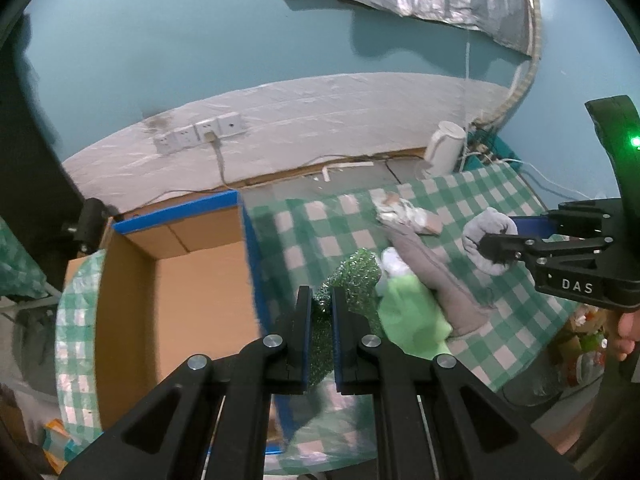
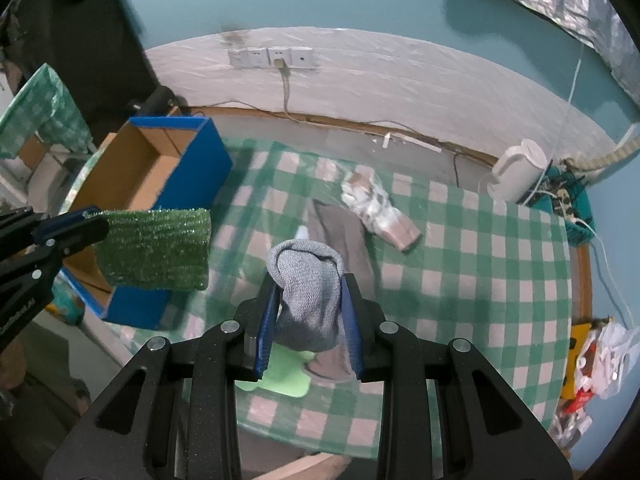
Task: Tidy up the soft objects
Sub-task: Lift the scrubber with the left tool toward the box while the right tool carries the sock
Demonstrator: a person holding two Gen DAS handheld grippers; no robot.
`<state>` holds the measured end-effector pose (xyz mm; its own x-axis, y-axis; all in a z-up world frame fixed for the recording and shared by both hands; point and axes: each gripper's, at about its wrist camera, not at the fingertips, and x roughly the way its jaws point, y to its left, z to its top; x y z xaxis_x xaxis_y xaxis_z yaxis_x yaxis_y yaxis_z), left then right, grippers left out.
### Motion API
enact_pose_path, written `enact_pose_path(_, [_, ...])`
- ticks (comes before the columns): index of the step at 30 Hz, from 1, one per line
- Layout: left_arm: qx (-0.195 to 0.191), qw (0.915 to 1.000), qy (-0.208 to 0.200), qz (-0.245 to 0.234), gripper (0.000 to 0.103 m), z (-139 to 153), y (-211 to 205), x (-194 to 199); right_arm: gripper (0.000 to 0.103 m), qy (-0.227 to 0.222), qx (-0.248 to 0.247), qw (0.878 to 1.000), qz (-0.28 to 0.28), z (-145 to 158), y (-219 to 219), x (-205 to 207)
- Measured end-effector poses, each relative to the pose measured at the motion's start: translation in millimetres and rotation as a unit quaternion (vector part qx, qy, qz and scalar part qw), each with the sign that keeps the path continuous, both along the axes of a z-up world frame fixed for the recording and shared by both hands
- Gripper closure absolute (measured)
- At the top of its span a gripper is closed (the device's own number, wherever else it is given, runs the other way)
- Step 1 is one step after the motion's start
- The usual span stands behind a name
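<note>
My left gripper [image 1: 321, 300] is shut on a green glittery cloth [image 1: 348, 280], held above the table just right of the open blue cardboard box [image 1: 192, 272]. The right wrist view shows the cloth [image 2: 154, 248] hanging at the box's [image 2: 168, 184] near edge. My right gripper [image 2: 308, 292] is shut on a rolled grey sock [image 2: 308, 288], held above the checked tablecloth [image 2: 460, 280]. It also shows in the left wrist view [image 1: 486, 240] at the right. On the table lie a grey-brown sock [image 1: 432, 272], a light green sock [image 1: 408, 316] and a patterned sock [image 1: 408, 214].
A white kettle [image 2: 516, 176] stands at the table's back right by a teal basket of cables [image 2: 568, 200]. Wall sockets [image 2: 272, 58] with a cord sit behind the table. Bags [image 2: 600, 352] lie on the floor at the right.
</note>
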<state>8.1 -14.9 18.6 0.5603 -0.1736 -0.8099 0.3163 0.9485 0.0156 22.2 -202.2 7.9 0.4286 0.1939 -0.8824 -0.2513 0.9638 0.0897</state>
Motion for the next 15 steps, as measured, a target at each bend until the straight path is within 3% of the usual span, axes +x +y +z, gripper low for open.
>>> enact_pose_path(15, [-0.004,0.998,-0.015,0.061,0.094,7,64,2,0.074,-0.014,0.002,0.999,0.048,19,76,16])
